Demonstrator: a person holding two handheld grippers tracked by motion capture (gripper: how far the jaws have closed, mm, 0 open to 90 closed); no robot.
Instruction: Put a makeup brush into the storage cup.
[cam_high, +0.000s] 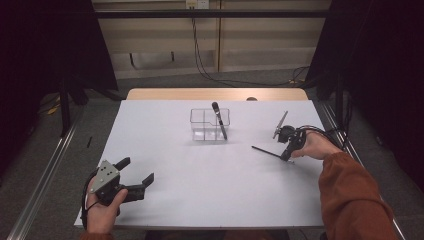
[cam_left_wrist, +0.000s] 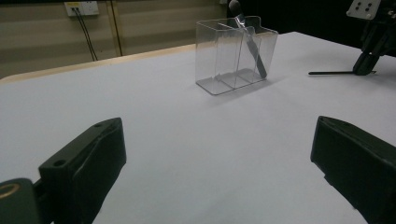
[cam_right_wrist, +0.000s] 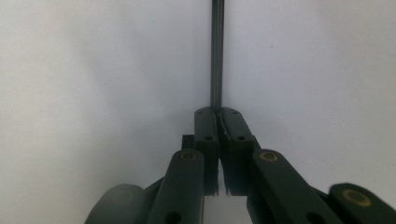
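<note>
- Left gripper (cam_high: 136, 172) rests on the table (cam_high: 165, 200), near-left of the clear box (cam_high: 210, 124), jaws spread wide with nothing between them.
- A brush (cam_high: 218, 119) stands tilted in the box's right compartment.
- Right gripper (cam_high: 286, 158), right of the box, pinches a thin dark stick (cam_high: 267, 152) lying flat on the table.

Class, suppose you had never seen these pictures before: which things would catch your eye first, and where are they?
First, the clear two-compartment holder at the table's middle, with a dark brush leaning in its right compartment. Next, the right gripper at the right side, shut on one end of a thin black stick lying on the white table. The left gripper rests open at the near left.
</note>
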